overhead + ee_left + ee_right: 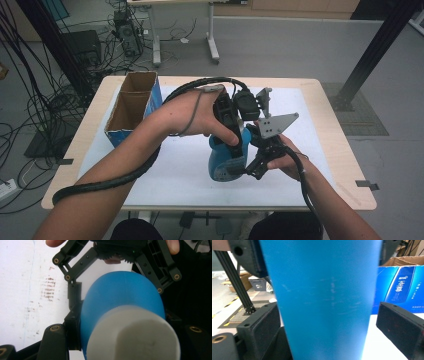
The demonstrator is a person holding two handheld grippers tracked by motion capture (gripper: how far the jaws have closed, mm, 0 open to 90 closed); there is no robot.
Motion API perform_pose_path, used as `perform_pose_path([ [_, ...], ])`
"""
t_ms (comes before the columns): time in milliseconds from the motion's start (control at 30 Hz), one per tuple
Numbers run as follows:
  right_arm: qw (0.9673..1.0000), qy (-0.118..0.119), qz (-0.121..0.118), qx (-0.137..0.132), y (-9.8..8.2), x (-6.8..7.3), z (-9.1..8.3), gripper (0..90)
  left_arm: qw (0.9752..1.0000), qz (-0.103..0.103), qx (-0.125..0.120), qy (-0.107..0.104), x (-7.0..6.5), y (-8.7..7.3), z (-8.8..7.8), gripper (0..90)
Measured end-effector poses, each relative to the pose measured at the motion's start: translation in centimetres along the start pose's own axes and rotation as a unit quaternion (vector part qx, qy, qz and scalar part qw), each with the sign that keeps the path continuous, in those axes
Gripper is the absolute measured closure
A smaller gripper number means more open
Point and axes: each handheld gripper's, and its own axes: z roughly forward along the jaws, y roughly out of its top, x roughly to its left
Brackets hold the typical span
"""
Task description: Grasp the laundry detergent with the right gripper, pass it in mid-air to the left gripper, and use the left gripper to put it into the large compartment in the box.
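the blue bottle with its white cap is held upright above the middle of the white table, clamped high on its body between the closed jaws of the left gripper. the right gripper sits low beside the bottle's base with its jaws spread wide, the bottle standing between them and a clear gap at its right pad. an open blue cardboard box stands well apart at the table's far left.
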Motion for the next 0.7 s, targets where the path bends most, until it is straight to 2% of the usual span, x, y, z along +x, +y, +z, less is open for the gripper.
perform_pose_path([
  [133, 0.9999, -0.002, -0.011, 0.009, 0.3, 0.1, -0.2, 1.9, 1.0000, -0.005, -0.004, 0.005, 0.0, 0.1, -0.2, 37.6],
  [333, 0.9998, -0.006, -0.008, 0.020, 0.9, 0.1, -0.6, 1.9, 0.9999, -0.013, -0.005, 0.007, 0.1, 0.2, -0.4, 37.6],
  [467, 0.9993, -0.012, -0.003, 0.034, 1.0, 0.1, -0.8, 1.9, 0.9998, -0.018, -0.005, 0.011, 0.2, 0.1, -0.4, 37.6],
  [700, 0.9971, -0.022, 0.002, 0.073, 1.1, 0.2, -1.2, 2.0, 0.9992, -0.038, -0.003, 0.012, 0.4, -0.4, -0.6, 37.6],
])
